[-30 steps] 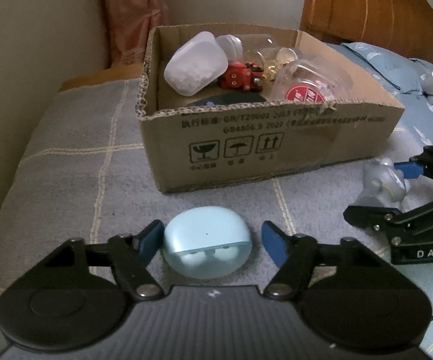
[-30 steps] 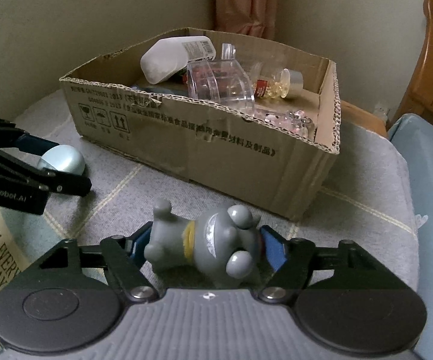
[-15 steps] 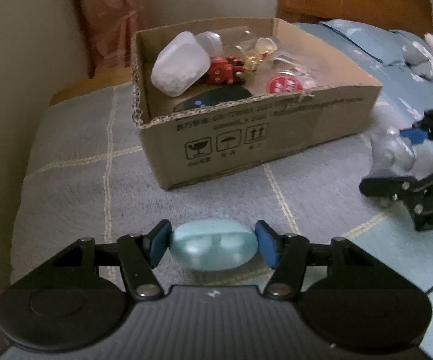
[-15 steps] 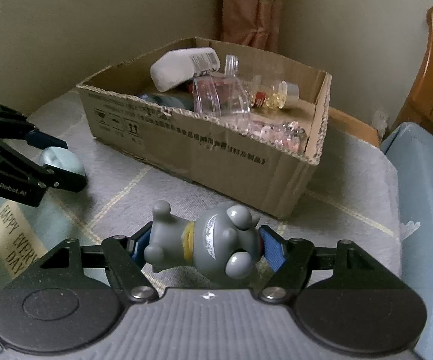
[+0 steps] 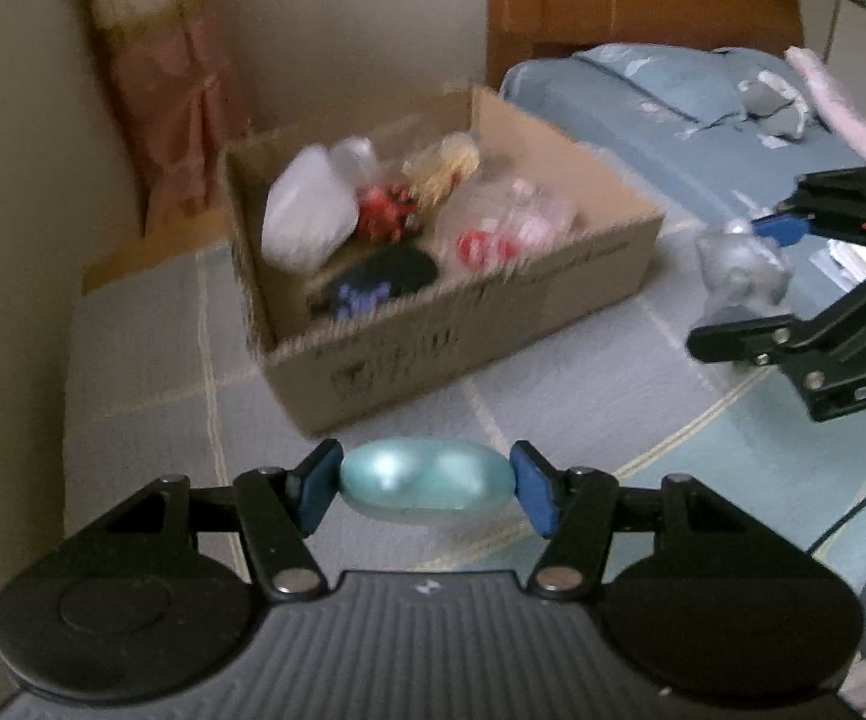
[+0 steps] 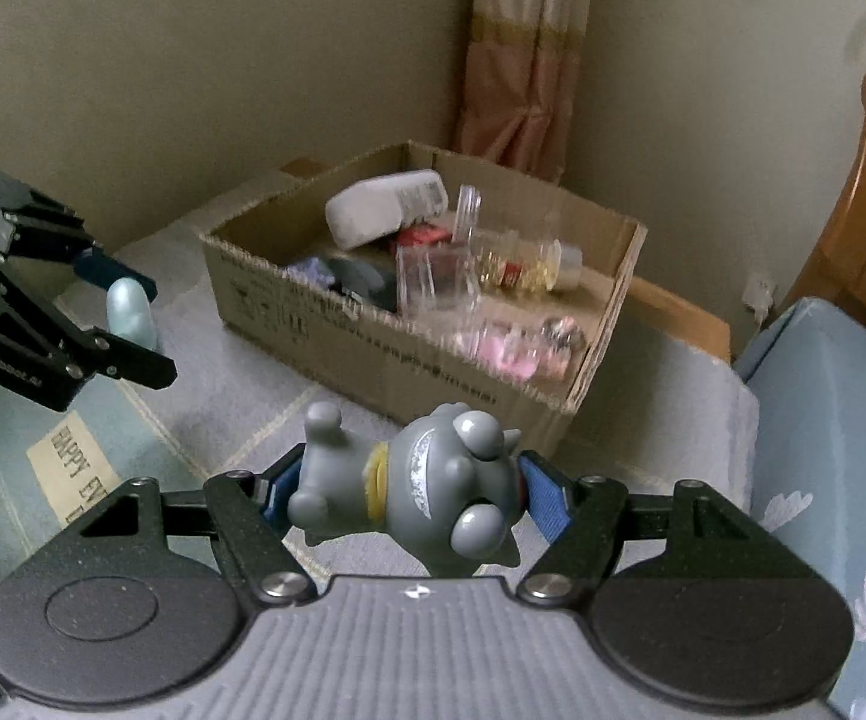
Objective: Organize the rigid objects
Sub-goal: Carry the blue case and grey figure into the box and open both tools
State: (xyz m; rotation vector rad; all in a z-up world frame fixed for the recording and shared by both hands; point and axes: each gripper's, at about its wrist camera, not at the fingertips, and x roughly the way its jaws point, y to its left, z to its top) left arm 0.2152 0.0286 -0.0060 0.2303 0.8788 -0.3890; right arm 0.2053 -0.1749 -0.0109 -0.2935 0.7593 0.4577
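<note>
The smooth blue case (image 5: 426,483) is pinched by the left tool (image 5: 426,489), the grey figurine (image 6: 414,486) by the right tool (image 6: 402,489); either could be dropped short of the cardboard box (image 6: 408,354).

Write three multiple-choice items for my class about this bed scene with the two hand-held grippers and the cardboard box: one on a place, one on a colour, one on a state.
1. Where is the cardboard box?
A. On the grey blanket, near the room's corner
B. On the floor
C. On the wooden headboard

2. What colour is the rounded case in the left gripper?
A. Red
B. Pale blue
C. Yellow

3. What is the state of the right gripper?
A. Open and empty
B. Shut on the grey toy figure
C. Resting inside the box

Answers:
1 A: the box sits on the checked blanket in front of the curtain.
2 B: the case between the pads is pale blue.
3 B: both blue pads press the figure's sides.
</note>
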